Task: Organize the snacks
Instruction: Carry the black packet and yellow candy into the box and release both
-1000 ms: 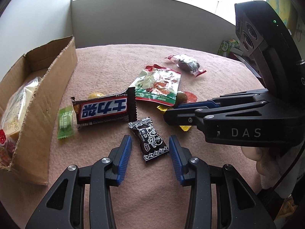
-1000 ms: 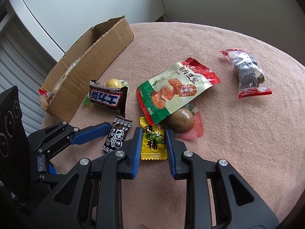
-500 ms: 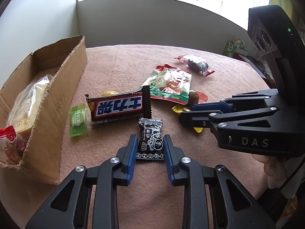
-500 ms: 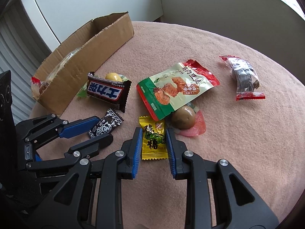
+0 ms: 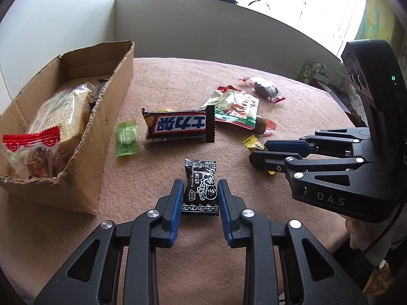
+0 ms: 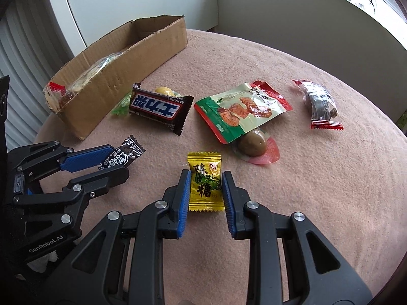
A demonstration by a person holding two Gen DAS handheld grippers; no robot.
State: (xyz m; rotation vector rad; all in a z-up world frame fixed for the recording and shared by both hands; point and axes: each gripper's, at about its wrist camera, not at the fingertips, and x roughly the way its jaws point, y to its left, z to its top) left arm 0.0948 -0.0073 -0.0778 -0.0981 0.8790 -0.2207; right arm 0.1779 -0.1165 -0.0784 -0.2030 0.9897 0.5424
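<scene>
Both loaded: left gripper pinching black candy, right gripper pinching yellow candy; wrappers uncrushed.

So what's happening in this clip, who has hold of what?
A person is sorting snacks on a pink cloth-covered table with two handheld grippers. The left gripper is shut on a small black-wrapped candy, and the right gripper is shut on a yellow-wrapped candy. The open cardboard box already holds a few packets. A brown chocolate bar, a green candy and several other packets lie loose on the cloth.
</scene>
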